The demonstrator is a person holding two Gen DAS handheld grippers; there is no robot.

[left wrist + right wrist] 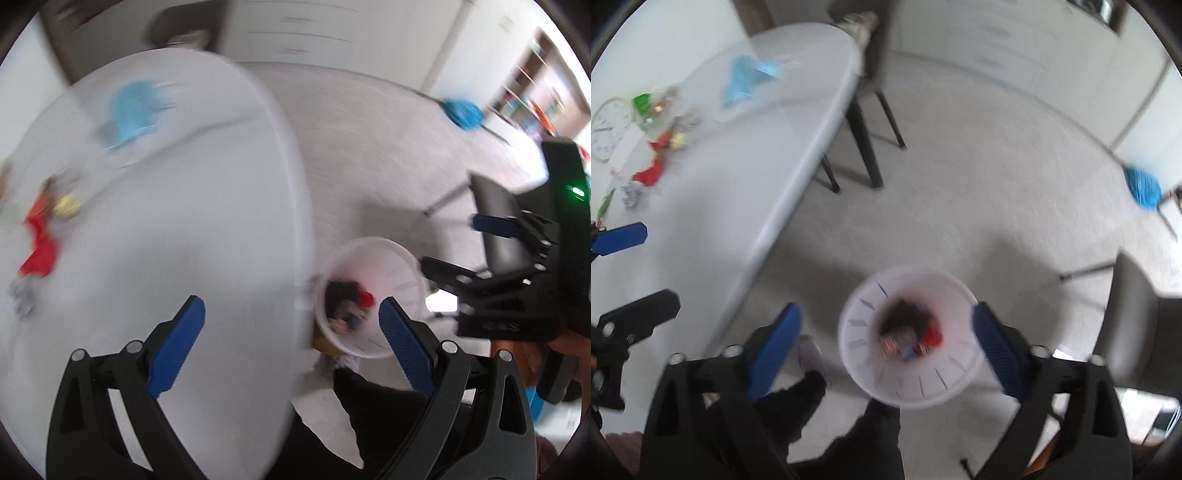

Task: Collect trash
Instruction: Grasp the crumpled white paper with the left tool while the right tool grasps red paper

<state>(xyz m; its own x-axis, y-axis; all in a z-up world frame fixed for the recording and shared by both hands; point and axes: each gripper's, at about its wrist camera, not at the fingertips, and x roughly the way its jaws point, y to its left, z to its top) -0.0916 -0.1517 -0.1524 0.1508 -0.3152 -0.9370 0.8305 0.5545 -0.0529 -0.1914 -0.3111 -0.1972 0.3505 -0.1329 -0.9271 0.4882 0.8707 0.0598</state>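
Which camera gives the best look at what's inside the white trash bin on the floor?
The right wrist view: it looks almost straight down into the white trash bin, showing dark, red and patterned scraps at the bottom, though blurred. In the left wrist view the bin sits smaller, partly hidden behind the table edge.

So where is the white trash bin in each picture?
Left wrist view: the white trash bin is lower right of the middle, on the floor just past the table edge.
Right wrist view: the bin is low in the middle, on the floor between the right gripper's open fingers.
Shared landmark: the light blue face mask on the white table.
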